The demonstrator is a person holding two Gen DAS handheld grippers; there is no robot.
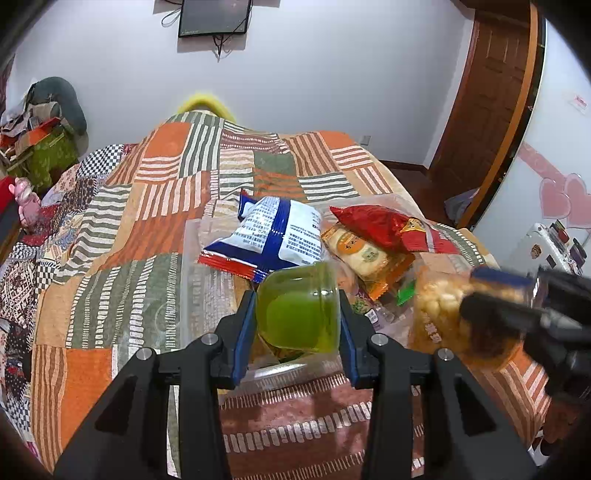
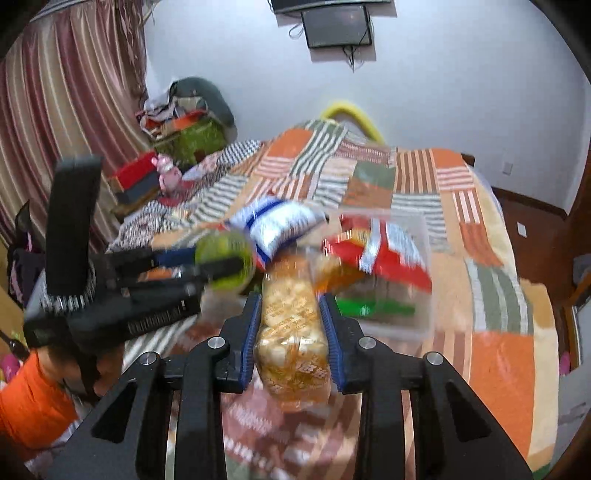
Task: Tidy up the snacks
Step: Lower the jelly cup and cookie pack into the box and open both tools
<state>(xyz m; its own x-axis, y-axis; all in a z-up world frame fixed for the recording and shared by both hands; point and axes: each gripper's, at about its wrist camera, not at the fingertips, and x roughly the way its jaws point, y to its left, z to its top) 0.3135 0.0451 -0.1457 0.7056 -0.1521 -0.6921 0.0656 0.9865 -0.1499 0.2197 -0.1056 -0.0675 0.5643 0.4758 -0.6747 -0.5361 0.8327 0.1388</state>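
Observation:
My left gripper point(image 1: 298, 308) is shut on a green jelly cup point(image 1: 299, 308), held tilted over the near edge of a clear plastic bin point(image 1: 192, 266) on the bed. The bin holds a blue-and-white snack bag point(image 1: 269, 236), a red bag point(image 1: 388, 227) and an orange wrapped cake point(image 1: 364, 254). My right gripper point(image 2: 291, 321) is shut on a clear orange bag of puffed snacks point(image 2: 291, 332), held above the bed in front of the bin point(image 2: 421, 314). The left gripper with the cup point(image 2: 225, 258) shows at the left of the right wrist view, the right gripper point(image 1: 517, 306) at the right of the left one.
The bed has a striped patchwork cover point(image 1: 166, 206). Boxes and clothes point(image 1: 40, 136) are piled at the far left by the curtain point(image 2: 55, 110). A wooden door point(image 1: 491, 110) stands at the right. A screen point(image 1: 214, 16) hangs on the far wall.

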